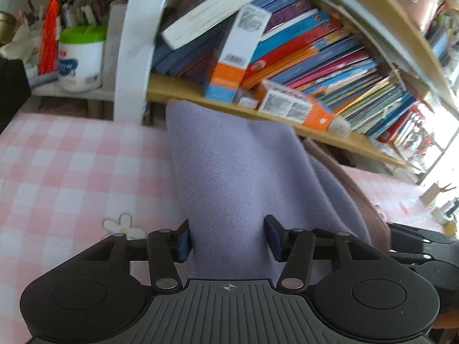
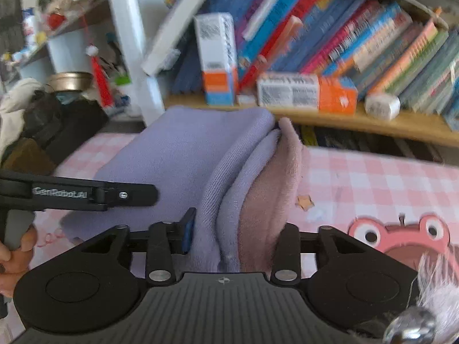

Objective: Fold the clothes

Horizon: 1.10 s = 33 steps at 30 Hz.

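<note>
Fig.: two wrist views, one moment, folding on a pink-checked tabletop (image 1: 57,154).

Near: the left hand-held gripper (image 1: 228,239) had its blue pads (image 1: 183,240) set apart w/ a thick bundle of lilac garment (image 1: 238,172) filling the gap. Both pads met the cloth's sides, so it read as pinching the bundle, not spread free. The right hand-held gripper (image 2: 236,235) likewise straddled a stack of edges: lilac folds on the left, a dusty-pink layer (image 2: 275,177) on the right. Its left pad (image 2: 188,230) touched the lilac; the right pad was hidden by the pink cloth, so full closure could not be confirmed, though the stack sat wedged between the fingers. The left tool crossed the right view's left edge, close alongside.

Mid: the cloth ran away from both tools as a long, multi-layer band, its far end near the shelf. Whether it hung raised or lay on the tabletop was unclear (motion blur). It fits either a fold being carried over or a folded stack being gripped for shifting.

Far: a wooden bookshelf (image 1: 200,97) w/ leaning books and an orange-white box (image 2: 307,91); a green-lidded tub (image 1: 81,57) at far left.

Technique (judged): keep both grips level & equally tense so layers stay aligned. Watch the pink layer, which sits at the outer right edge & could slip. Hold the band clear of the shelf lip to avoid snagging.
</note>
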Available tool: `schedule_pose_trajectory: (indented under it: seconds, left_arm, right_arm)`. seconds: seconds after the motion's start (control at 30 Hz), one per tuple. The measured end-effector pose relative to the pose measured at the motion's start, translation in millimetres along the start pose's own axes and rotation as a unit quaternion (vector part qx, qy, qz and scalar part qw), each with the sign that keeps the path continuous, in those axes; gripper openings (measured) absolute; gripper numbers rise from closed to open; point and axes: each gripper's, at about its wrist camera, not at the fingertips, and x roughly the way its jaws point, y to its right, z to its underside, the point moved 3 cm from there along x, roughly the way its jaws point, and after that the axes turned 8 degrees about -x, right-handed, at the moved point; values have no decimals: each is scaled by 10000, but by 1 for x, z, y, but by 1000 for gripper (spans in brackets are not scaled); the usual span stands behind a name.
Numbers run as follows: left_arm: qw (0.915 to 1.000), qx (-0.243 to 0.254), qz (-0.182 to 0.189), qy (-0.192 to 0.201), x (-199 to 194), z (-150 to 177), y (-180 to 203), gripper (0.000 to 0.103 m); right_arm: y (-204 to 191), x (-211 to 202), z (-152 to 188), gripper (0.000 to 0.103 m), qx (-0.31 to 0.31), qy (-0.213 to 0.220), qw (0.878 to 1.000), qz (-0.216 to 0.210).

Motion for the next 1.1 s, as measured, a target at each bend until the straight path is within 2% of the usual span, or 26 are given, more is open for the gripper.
schedule_pose_trajectory:
  seconds: [0.07, 0.1, 0.17, 0.23, 0.3, 0.43, 0.5, 0.67, 0.83, 1.1]
  left_arm:
    - [10000, -13, -9, -10, 1, 1, -2, 57]
    - [10000, 0, -34, -10, 1, 1, -3, 58]
    - [10000, 17, -75, -7, 0, 1, -3, 60]
    - [9998, 66, -170, 49, -2, 1, -2, 61]
    - [9991, 199, -330, 162, -7, 3, 2, 62]
    - [9936, 680, -762, 480, -20, 5, 17, 63]
    - [9910, 772, -903, 614, -27, 5, 22, 65]
    - [9899, 717, -865, 868, -52, 10, 30, 77]
    - [9898, 651, -853, 938, -70, 20, 37, 81]
    - [9894, 702, -871, 921, -86, 35, 47, 87]
  right_arm:
    - [5, 1, 2, 50, 186, -44, 9998, 11]
    - [6, 1, 2, 59, 193, -55, 9998, 61]
    - [7, 0, 2, 68, 128, -73, 9997, 191]
    - [9, -2, 2, 72, 106, -86, 9996, 246]
    - [9, -4, 2, 85, 57, -181, 9991, 385]
    - [6, -13, 2, 87, -130, -200, 9981, 576]
    - [5, -22, 1, 91, -187, -116, 9972, 716]
    - [3, -48, -1, 98, -167, 202, 9954, 927]
    - [0, -67, 0, 100, -133, 353, 9939, 1040]
    - [-12, -87, 16, 101, -125, 265, 9934, 1105]
